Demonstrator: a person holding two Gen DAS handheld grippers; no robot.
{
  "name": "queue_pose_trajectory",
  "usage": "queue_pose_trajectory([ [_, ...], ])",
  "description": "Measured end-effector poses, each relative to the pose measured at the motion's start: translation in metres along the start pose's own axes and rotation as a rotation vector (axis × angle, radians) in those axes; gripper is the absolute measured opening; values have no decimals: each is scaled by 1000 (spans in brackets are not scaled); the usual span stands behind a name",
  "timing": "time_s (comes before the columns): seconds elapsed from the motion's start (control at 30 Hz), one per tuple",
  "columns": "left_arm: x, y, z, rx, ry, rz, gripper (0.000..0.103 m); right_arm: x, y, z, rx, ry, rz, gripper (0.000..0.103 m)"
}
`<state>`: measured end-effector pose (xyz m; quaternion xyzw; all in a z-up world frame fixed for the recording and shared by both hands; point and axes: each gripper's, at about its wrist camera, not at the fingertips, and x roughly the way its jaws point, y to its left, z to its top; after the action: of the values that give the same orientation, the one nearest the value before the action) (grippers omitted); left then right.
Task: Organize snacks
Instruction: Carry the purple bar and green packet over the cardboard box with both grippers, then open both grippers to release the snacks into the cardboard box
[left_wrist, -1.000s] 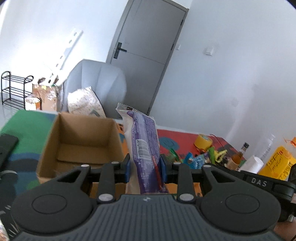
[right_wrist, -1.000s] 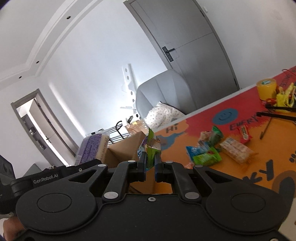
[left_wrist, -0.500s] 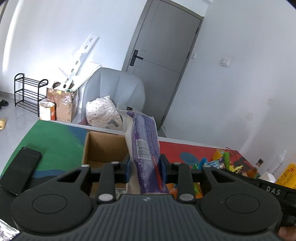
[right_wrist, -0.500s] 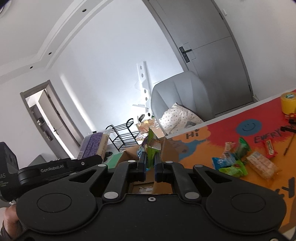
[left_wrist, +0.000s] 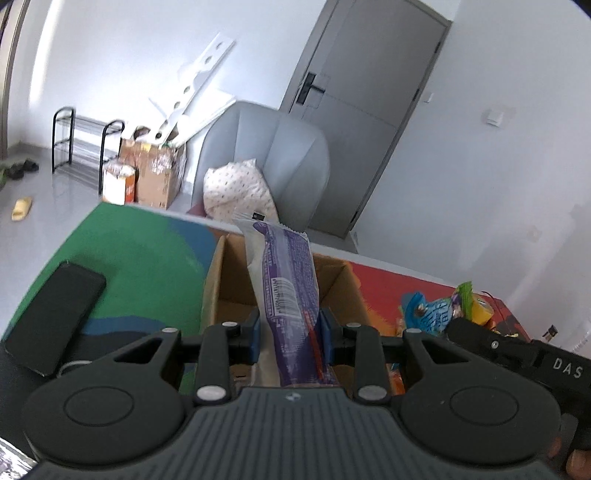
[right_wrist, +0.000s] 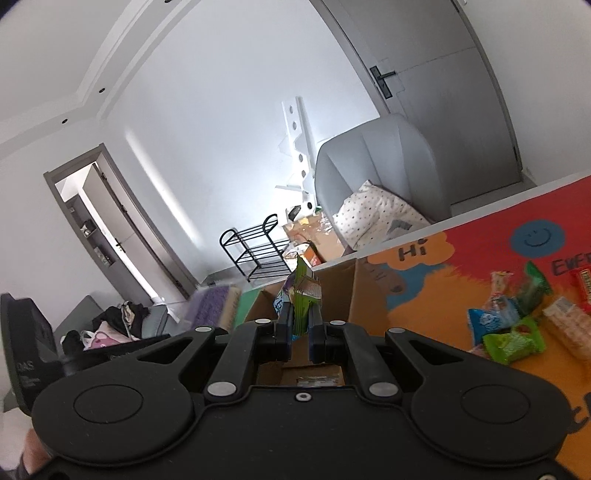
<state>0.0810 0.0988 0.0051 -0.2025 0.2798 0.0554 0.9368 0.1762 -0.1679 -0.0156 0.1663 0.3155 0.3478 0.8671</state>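
Your left fingers (left_wrist: 289, 334) gripped the purple packet (left_wrist: 290, 291), right fingers (right_wrist: 300, 332) the green packet (right_wrist: 303, 295); the box (left_wrist: 338, 291) sat frame-centre beyond both.

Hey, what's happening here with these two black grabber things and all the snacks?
A person is sorting snacks with a hand-held claw in each hand. The left claw is clamped on a long purple snack pack; the right claw pinches a thin green packet. Both are held over an open cardboard box on the colourful table. More snacks lie loose on the table to the right, not yet boxed.
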Motion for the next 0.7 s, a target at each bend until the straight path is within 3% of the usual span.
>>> queue_pose_trajectory([
  [0.3,21,3,4,2,16,70,34,36,-1,-1,24,73,13,6],
  [0.57,9,9,2,-53,-5,95,60,49,1,3,31,109,27,8],
  [0.63,6,8,2,-62,-9,100,64,49,-1,4,41,113,23,18],
  [0.7,3,8,2,-67,-16,105,69,45,-2,3,51,111,7,21],
])
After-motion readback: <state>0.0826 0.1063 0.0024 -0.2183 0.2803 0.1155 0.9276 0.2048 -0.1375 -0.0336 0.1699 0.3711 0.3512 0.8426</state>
